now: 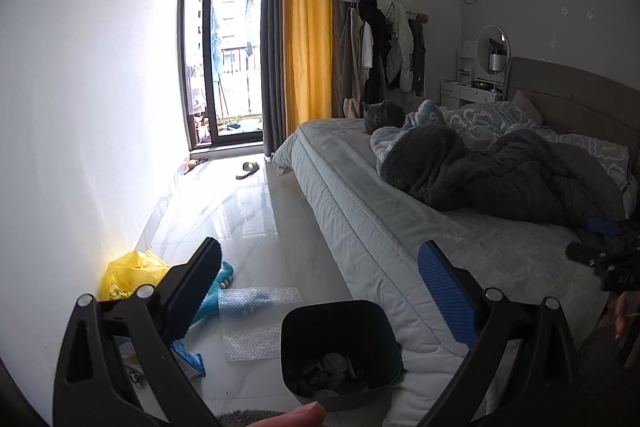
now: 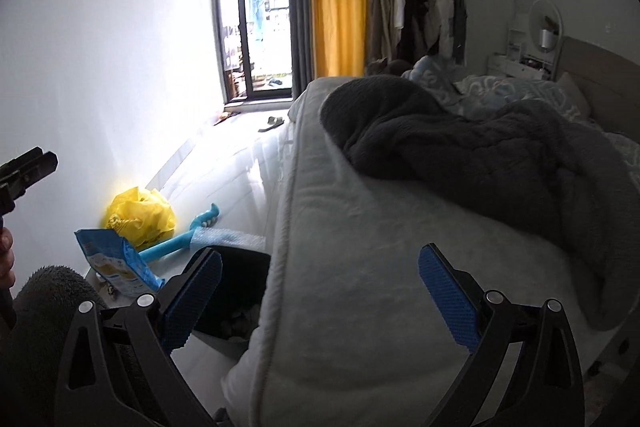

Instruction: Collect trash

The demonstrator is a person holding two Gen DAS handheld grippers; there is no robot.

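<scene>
A dark trash bin (image 1: pixel 380 327) stands on the floor against the bed's side, with crumpled grey scraps (image 1: pixel 332 375) inside. My left gripper (image 1: pixel 320 251) hovers above it, open and holding nothing. To the left lie a yellow plastic bag (image 1: pixel 128 271), bubble wrap (image 1: pixel 256 299) and a blue snack bag (image 1: pixel 188 359). My right gripper (image 2: pixel 320 255) is open and bare over the mattress edge, with the bin (image 2: pixel 240 267) below its left finger. The yellow bag (image 2: pixel 140 215), snack bag (image 2: pixel 116 263) and bubble wrap (image 2: pixel 224 237) show by the wall.
A bed (image 1: pixel 360 187) with a dark blanket (image 1: pixel 500 175) and a grey cat (image 1: pixel 378 115) fills the right side. A blue plastic tool (image 2: pixel 180 239) lies by the bags. A slipper (image 1: pixel 247 169) sits near the balcony door. White wall bounds the left.
</scene>
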